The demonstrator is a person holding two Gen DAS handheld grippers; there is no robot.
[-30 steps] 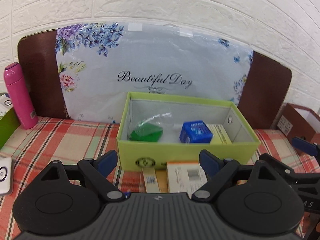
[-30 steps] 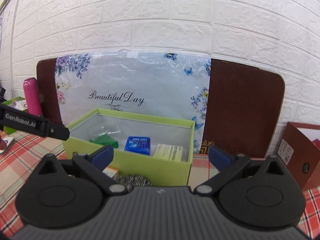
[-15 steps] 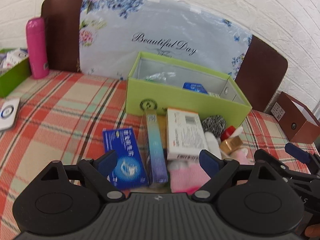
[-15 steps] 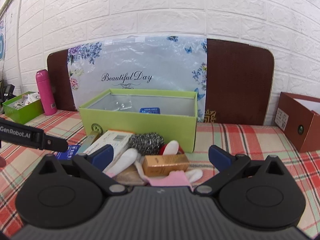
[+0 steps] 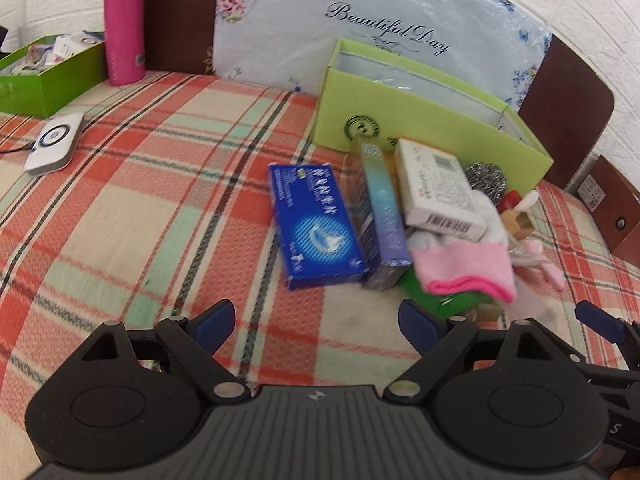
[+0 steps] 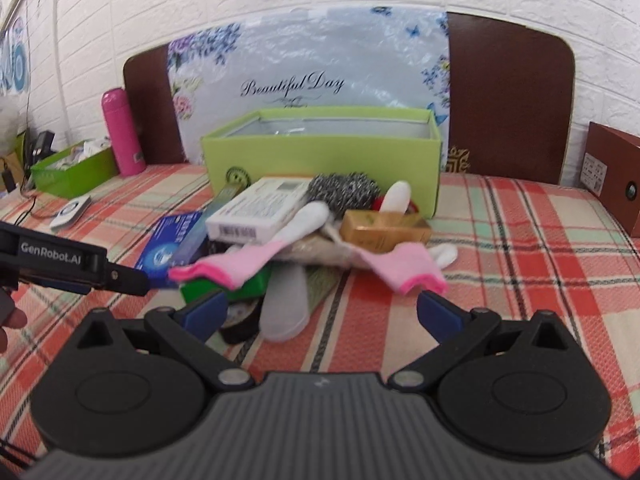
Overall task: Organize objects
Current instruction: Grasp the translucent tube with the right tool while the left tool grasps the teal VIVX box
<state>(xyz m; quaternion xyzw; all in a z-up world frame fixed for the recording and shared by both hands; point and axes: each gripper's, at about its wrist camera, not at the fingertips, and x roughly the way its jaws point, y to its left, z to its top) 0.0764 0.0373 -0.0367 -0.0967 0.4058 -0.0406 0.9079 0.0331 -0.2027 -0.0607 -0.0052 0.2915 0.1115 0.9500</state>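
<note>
Both claws hang spread and empty above the plaid-covered tabletop (image 5: 120, 208), the left claw (image 5: 316, 320) nearest a blue box (image 5: 316, 224), the right claw (image 6: 322, 312) just short of the heap. The pile waiting to be sorted lies between them and the lime-green box (image 6: 320, 152): a translucent case (image 6: 286, 304) closest to the right claw, pink-cuffed socks (image 6: 244, 260) draped over a green packet, then a gold box (image 6: 384, 228), a white carton (image 6: 260, 210) and a steel scourer (image 6: 344, 190) touching the box's front wall. The likely step is a first pick; a loose outlier such as the blue box looks the cleaner choice, since pulling from under the socks could drag neighbours along. Farther off, a pink bottle (image 5: 124, 24) and a green tray (image 5: 48, 76) stand by the headboard-like brown panel, a floral "Beautiful Day" bag and a white brick wall behind.
</note>
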